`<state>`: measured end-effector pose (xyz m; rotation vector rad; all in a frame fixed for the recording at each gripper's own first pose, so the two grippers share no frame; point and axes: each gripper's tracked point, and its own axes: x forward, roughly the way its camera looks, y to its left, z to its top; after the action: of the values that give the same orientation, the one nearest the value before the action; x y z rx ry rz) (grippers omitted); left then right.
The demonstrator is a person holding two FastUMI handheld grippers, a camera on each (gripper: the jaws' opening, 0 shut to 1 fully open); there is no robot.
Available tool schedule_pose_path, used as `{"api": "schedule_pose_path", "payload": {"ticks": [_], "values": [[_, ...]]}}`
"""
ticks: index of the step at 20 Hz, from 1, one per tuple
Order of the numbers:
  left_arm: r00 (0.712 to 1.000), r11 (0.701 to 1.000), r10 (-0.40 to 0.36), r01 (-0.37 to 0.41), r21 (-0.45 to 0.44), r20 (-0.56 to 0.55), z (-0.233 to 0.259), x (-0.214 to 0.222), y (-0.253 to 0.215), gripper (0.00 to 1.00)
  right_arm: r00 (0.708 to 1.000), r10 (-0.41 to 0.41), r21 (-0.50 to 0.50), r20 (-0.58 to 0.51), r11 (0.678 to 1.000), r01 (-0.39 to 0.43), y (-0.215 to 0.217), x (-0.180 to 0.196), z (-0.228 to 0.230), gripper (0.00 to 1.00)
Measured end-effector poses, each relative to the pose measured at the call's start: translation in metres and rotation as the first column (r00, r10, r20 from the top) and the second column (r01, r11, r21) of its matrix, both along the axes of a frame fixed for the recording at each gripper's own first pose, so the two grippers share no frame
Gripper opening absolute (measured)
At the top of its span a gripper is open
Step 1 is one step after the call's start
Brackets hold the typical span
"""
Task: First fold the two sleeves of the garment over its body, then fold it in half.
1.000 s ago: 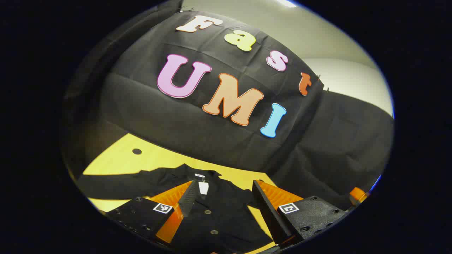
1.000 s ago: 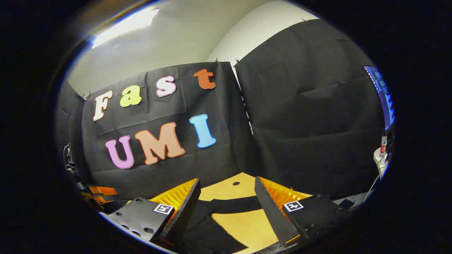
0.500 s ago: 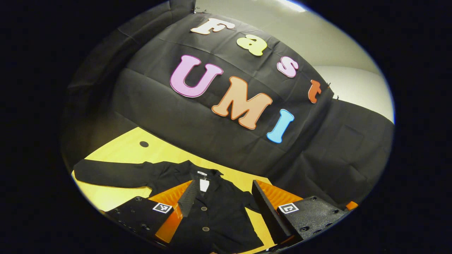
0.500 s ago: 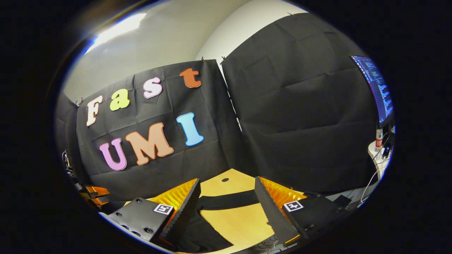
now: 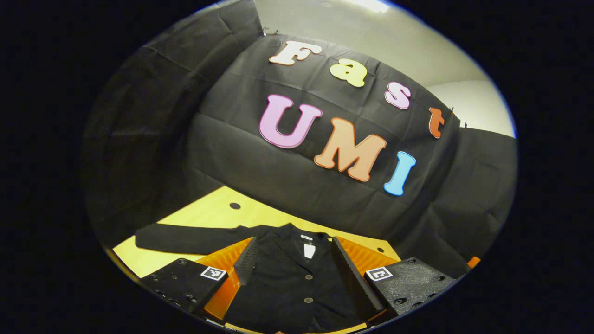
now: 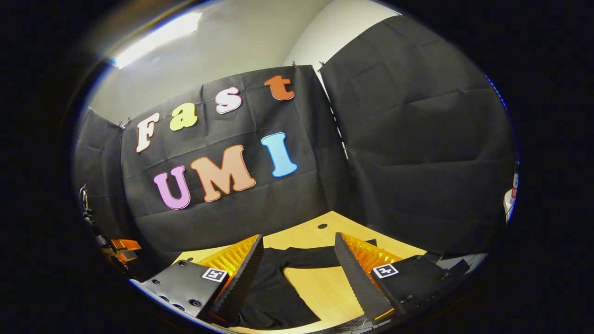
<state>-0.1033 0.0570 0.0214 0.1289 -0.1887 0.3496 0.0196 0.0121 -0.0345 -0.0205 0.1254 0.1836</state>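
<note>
No wording can be made out. A small white tag (image 5: 308,251) sits inside the jacket (image 5: 287,283) collar, ahead between the left claw's (image 5: 292,253) fingers, too small to read.

You have one garment (image 5: 287,278) on one surface (image 5: 204,218): two sleeves out, one (image 5: 185,239) in the left gripper view, one (image 6: 308,256) in the right gripper view. Two buttons (image 5: 307,277) visible, one white tag (image 5: 308,251). Two hand-held grippers: left (image 5: 292,260), right (image 6: 299,260).
</note>
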Motion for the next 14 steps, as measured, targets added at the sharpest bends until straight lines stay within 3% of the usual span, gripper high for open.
{"api": "schedule_pose_path", "payload": {"ticks": [3, 8, 14], "values": [[0.996, 0.990, 0.080, -0.084, 0.117, 0.035, 0.020, -0.022, 0.012, 0.91, 0.997, 0.079, -0.006, -0.013, 0.997, -0.080, 0.033, 0.011, -0.002, 0.97], [0.984, 0.959, 0.173, -0.178, 0.221, 0.042, 0.033, -0.051, 0.031, 0.91, 0.987, 0.160, 0.017, 0.007, 0.987, -0.160, 0.080, 0.031, 0.000, 0.97], [0.992, 0.962, 0.128, -0.120, 0.245, -0.016, 0.020, -0.024, 0.029, 0.92, 0.994, 0.106, 0.012, -0.023, 0.994, -0.105, 0.071, 0.031, -0.012, 0.97]]}}
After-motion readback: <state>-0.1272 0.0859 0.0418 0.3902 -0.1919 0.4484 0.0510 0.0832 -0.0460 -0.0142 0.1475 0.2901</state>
